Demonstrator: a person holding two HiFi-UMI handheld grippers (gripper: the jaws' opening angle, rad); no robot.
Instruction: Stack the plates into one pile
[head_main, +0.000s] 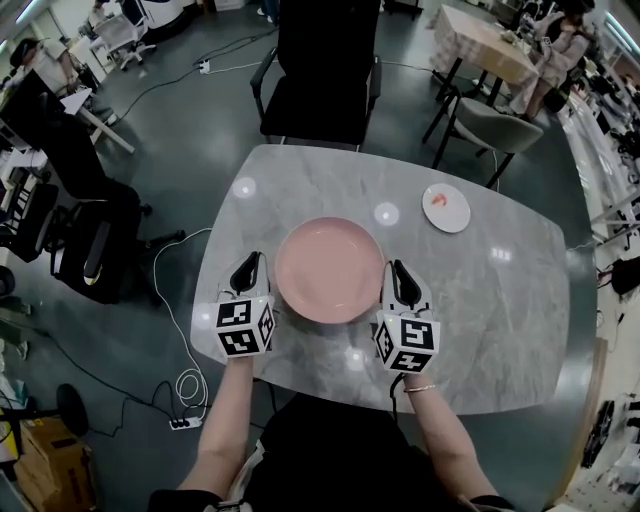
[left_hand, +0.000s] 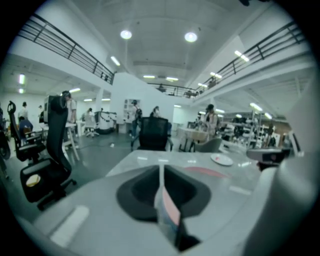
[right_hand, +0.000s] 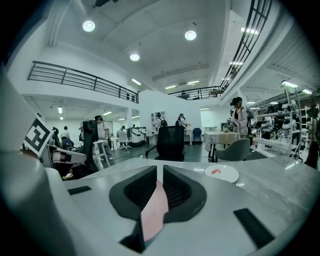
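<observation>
A large pink plate (head_main: 328, 268) lies in the middle of the grey marble table (head_main: 500, 300). My left gripper (head_main: 247, 272) is shut on its left rim, and the pink edge (left_hand: 169, 210) shows pinched between the dark pads in the left gripper view. My right gripper (head_main: 402, 283) is shut on the right rim, with the pink edge (right_hand: 154, 212) running between its pads. A small white plate (head_main: 446, 208) with a red mark sits apart at the far right of the table, also seen as a small white plate (right_hand: 222, 173) ahead of the right gripper.
A black office chair (head_main: 320, 80) stands at the table's far edge. A grey chair (head_main: 490, 125) and another table (head_main: 480, 45) stand at the back right. Cables and a power strip (head_main: 185, 420) lie on the floor at the left.
</observation>
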